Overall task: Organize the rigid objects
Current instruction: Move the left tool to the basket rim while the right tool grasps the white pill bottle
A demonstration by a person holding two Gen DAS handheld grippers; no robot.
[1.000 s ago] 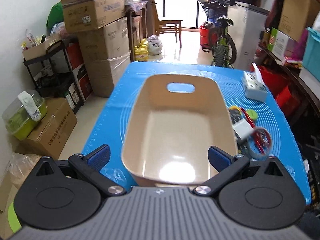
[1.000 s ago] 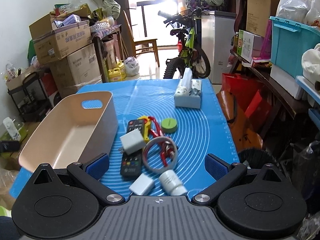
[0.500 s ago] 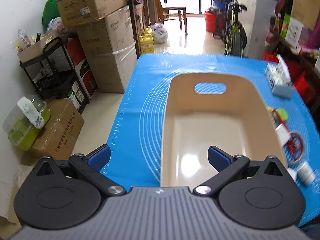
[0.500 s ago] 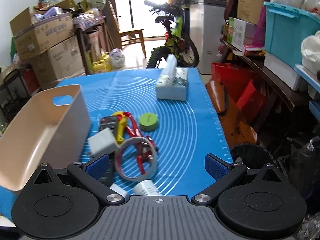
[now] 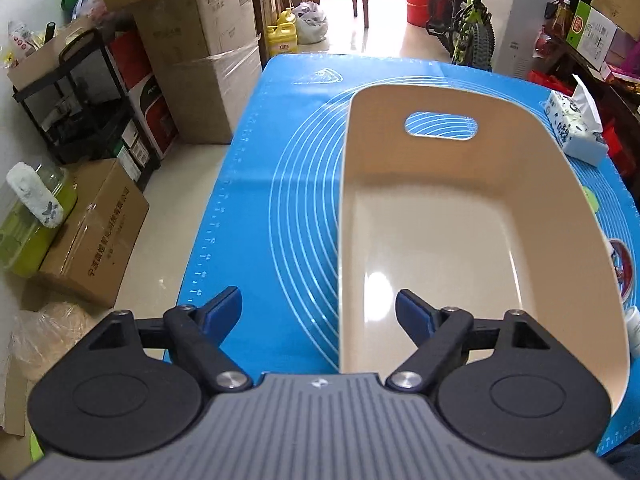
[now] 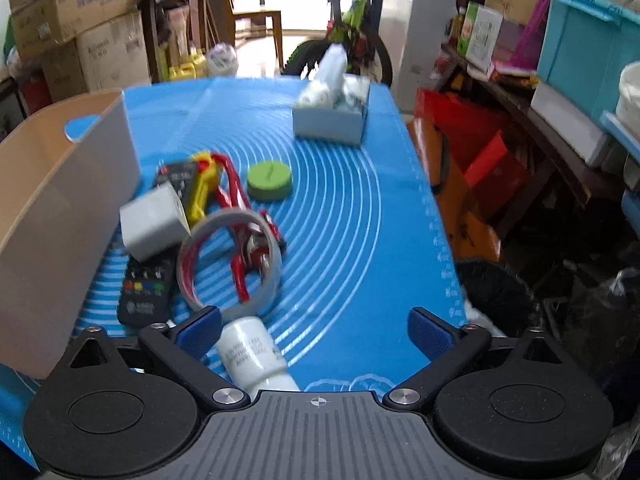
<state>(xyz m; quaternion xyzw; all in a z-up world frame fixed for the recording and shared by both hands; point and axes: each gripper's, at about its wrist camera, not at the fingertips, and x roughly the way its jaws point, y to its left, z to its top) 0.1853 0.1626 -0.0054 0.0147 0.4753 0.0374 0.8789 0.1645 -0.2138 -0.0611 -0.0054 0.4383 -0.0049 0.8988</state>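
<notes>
Both tools are seen spread wide with nothing held: the left tool (image 5: 318, 306) is poised over the near left rim of a smooth, glossy beige plastic bin (image 5: 472, 240), one blue-padded finger inside it and one outside, while the right tool (image 6: 314, 330) is held low over a blue silicone mat (image 6: 352, 216) printed with white concentric rings and ruler marks, which covers the counter. The bin, rounded at its corners and pierced by an oval handle slot, is seen empty on the mat's left half. To its right a loose cluster is gathered: a white cube-shaped charger (image 6: 154, 226) resting on a black remote (image 6: 146, 292) with coloured buttons, a yellow-and-red clamp (image 6: 224, 184), a grey tape ring (image 6: 230, 258), and a flat green disc (image 6: 269, 180). A white cylindrical bottle (image 6: 252, 354) lies just beside the right tool's left finger; its label is printed but cannot be read. A patterned tissue pack (image 6: 332, 108) is set at the far edge. Cardboard cartons (image 5: 192, 32) are stacked beyond the counter.
</notes>
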